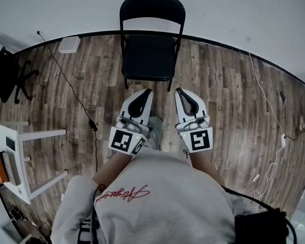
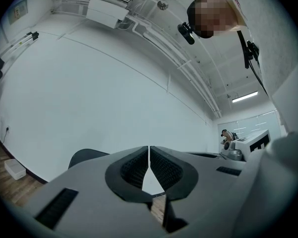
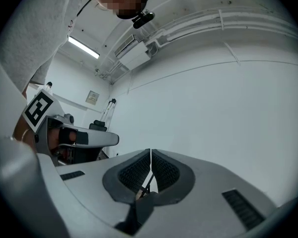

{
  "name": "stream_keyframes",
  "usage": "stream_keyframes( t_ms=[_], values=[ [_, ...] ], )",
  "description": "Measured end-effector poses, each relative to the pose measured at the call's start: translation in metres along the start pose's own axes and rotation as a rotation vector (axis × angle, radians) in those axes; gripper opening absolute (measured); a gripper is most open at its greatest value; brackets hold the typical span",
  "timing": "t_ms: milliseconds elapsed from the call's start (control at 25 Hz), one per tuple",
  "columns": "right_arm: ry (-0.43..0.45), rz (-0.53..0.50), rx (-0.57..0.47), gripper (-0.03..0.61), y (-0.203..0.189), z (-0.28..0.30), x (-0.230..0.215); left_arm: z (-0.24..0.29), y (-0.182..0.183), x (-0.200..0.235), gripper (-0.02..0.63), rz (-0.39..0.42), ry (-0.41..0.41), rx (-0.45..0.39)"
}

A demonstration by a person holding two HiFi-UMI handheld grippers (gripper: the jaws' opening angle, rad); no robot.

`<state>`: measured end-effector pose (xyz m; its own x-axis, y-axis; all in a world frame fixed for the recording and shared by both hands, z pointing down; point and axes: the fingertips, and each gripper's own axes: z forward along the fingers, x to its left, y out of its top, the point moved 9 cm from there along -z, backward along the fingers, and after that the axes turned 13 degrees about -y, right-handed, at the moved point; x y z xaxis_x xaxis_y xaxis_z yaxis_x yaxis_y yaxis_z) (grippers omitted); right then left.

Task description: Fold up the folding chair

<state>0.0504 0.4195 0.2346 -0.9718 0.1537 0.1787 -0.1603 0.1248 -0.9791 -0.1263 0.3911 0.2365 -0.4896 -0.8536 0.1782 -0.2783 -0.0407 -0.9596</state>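
A black folding chair stands unfolded against the white wall, its seat facing me. In the head view my left gripper and right gripper are held side by side just short of the seat's front edge, both shut with nothing between the jaws. In the left gripper view the left gripper shows its jaws pressed together, and the chair's back peeks out at lower left. The right gripper is shut too, with a thin dark chair leg showing behind the jaws.
A black cable runs across the wooden floor left of the chair. A white table stands at the left edge, a black office chair beyond it. White cords lie at the right. A small white box sits by the wall.
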Motion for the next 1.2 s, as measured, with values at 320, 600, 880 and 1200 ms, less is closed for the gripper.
stream_keyframes(
  t_ms=[320,600,880,1200],
  values=[
    [0.007,-0.023,0.036,0.018,-0.023,0.123,-0.032,0.083,-0.008,0.103,0.018,-0.039,-0.017,0.084],
    [0.006,-0.055,0.109,0.02,-0.051,0.196,-0.06,0.124,-0.035,0.163,0.02,-0.12,0.03,0.204],
    [0.059,-0.072,0.238,0.166,-0.102,0.255,-0.109,0.119,-0.096,0.199,0.293,-0.392,0.221,0.323],
    [0.161,-0.239,0.411,0.232,-0.172,0.344,-0.169,0.077,-0.223,0.209,0.327,-0.828,0.611,0.458]
  ],
)
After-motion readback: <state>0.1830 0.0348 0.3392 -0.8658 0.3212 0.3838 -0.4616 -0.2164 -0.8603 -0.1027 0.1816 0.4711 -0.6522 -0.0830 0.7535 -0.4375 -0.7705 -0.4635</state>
